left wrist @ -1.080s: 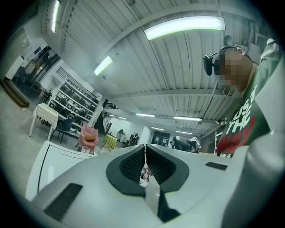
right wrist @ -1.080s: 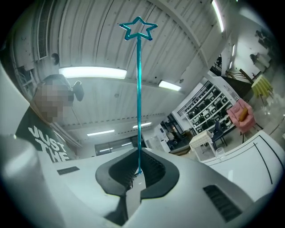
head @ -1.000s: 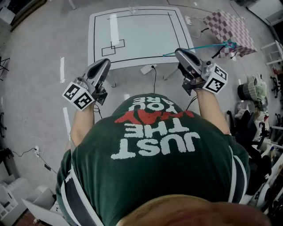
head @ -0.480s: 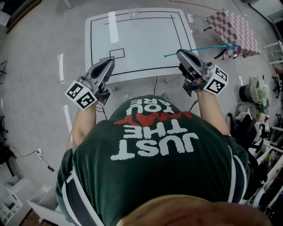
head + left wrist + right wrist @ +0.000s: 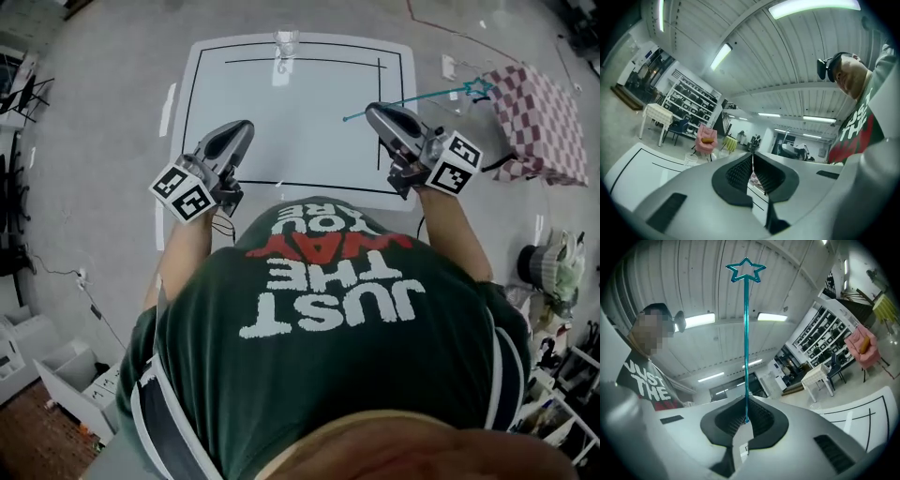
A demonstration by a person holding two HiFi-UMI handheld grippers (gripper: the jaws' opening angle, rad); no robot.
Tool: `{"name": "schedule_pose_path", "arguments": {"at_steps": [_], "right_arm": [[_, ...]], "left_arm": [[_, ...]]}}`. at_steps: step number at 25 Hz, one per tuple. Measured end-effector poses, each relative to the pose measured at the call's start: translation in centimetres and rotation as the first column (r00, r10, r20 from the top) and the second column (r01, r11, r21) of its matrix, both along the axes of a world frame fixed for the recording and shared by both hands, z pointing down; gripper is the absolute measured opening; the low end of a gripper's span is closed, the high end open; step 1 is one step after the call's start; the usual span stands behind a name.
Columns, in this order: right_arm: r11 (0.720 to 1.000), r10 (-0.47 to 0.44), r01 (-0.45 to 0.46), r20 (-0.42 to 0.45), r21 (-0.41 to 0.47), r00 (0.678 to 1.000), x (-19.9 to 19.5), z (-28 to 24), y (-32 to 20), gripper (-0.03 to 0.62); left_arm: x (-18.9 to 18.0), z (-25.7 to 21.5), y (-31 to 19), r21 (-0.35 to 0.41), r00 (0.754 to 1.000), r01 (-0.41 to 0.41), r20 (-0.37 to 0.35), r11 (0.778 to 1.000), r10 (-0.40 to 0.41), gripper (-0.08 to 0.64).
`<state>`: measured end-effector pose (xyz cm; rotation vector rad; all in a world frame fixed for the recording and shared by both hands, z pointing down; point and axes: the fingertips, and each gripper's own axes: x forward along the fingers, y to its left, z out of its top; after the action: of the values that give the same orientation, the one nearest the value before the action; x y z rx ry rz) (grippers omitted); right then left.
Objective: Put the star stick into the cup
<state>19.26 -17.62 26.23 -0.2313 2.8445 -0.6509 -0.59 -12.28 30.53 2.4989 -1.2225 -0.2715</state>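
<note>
Teal plastic stick [image 5: 746, 348]: we judge it light, thin, whippy. Right fingers [image 5: 761, 420] pinch its base; left fingers [image 5: 738, 172] pressed together, empty.

The white table top with a black outline [image 5: 300, 122] lies open from its near edge to the clear glass cup [image 5: 286, 42] at the middle of the far edge. From the right gripper [image 5: 372, 112], the thin teal star stick [image 5: 412, 101] juts sideways past the table's right edge, toward the pink-and-white checkered cloth [image 5: 548, 122].

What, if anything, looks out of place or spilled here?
Nothing stands out. The right claw grips the star stick by its plain end; the clear cup stands upright at the white table's far edge. Nothing looks spilled.
</note>
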Motion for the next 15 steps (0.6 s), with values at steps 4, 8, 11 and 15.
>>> {"name": "schedule_pose_path", "arguments": {"at_steps": [4, 8, 11, 15], "right_arm": [[1.0, -0.019, 0.019, -0.018, 0.016, 1.0, -0.9, 0.2, -4.3, 0.041], [0.999, 0.012, -0.009, -0.063, 0.041, 0.998, -4.7, 0.7, -7.6, 0.041], [0.997, 0.058, -0.052, -0.101, 0.059, 0.993, -7.9, 1.0, -10.3, 0.041], [0.991, 0.123, -0.112, -0.169, 0.069, 0.978, -12.2, 2.4, -14.6, 0.041]], "left_arm": [[0.0, 0.2, -2.6, -0.014, 0.999, 0.026, 0.021, 1.0, -0.026, 0.018], [-3.4, 1.3, -4.7, -0.012, 0.999, 0.027, 0.034, 1.0, -0.026, 0.018], [-6.8, 2.0, -7.2, 0.002, 1.0, 0.001, 0.029, 1.0, -0.001, 0.018], [-11.1, 4.0, -11.0, 0.0, 0.999, -0.045, 0.03, 0.999, 0.045, 0.018]]}}
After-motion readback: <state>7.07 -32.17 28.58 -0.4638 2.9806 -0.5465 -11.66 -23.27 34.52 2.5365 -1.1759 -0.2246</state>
